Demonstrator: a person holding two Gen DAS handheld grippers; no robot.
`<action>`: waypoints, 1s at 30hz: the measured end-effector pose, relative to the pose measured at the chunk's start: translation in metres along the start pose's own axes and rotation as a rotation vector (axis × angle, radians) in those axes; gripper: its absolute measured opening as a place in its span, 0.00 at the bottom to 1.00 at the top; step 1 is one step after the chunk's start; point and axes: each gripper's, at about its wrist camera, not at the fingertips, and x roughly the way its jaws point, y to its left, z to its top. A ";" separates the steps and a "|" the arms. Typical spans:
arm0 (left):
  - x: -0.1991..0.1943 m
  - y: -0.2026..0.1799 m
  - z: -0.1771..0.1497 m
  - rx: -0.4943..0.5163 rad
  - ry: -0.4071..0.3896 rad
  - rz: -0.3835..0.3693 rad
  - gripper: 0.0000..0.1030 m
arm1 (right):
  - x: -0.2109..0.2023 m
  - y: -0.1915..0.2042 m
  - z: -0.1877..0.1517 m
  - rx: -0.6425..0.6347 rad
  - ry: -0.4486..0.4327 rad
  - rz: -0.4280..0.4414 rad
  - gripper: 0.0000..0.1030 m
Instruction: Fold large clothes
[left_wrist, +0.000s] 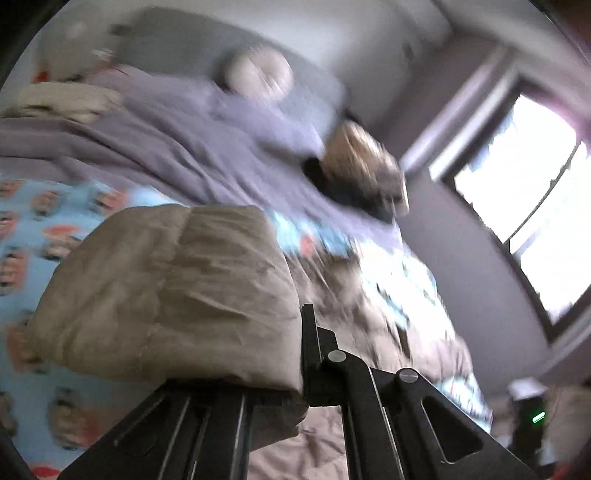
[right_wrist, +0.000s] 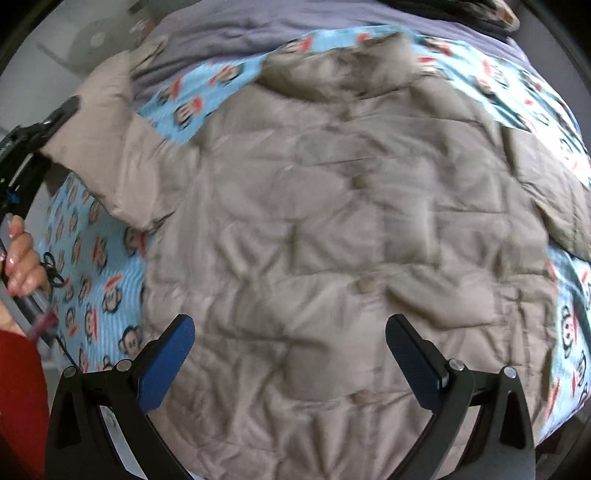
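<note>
My left claw (left_wrist: 301, 373) is clamped shut on a fold of the padded jacket (left_wrist: 166, 295), lifted and angled down, its frame tilted; the view from it is blurred. My right claw (right_wrist: 291, 358) points steeply down with its blue pads (right_wrist: 166, 363) spread wide, gripping nothing. My left hand (right_wrist: 20, 258) grips its handle, a red sleeve (right_wrist: 18, 402) below it.

Left gripper (left_wrist: 301, 369) jaws clamped on beige quilted jacket sleeve (left_wrist: 166, 288). Blue monkey-print blanket (left_wrist: 37, 221) at nine o'clock; window (left_wrist: 524, 192) at two o'clock.
</note>
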 end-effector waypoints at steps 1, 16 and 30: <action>0.027 -0.013 -0.006 0.030 0.057 0.017 0.06 | -0.001 -0.012 0.001 0.020 -0.008 -0.007 1.00; 0.088 -0.062 -0.091 0.353 0.300 0.313 0.76 | 0.009 -0.109 0.019 0.190 -0.051 -0.078 1.00; -0.004 0.116 -0.107 -0.200 0.253 0.534 0.76 | 0.068 0.108 0.062 -0.572 -0.263 -0.305 1.00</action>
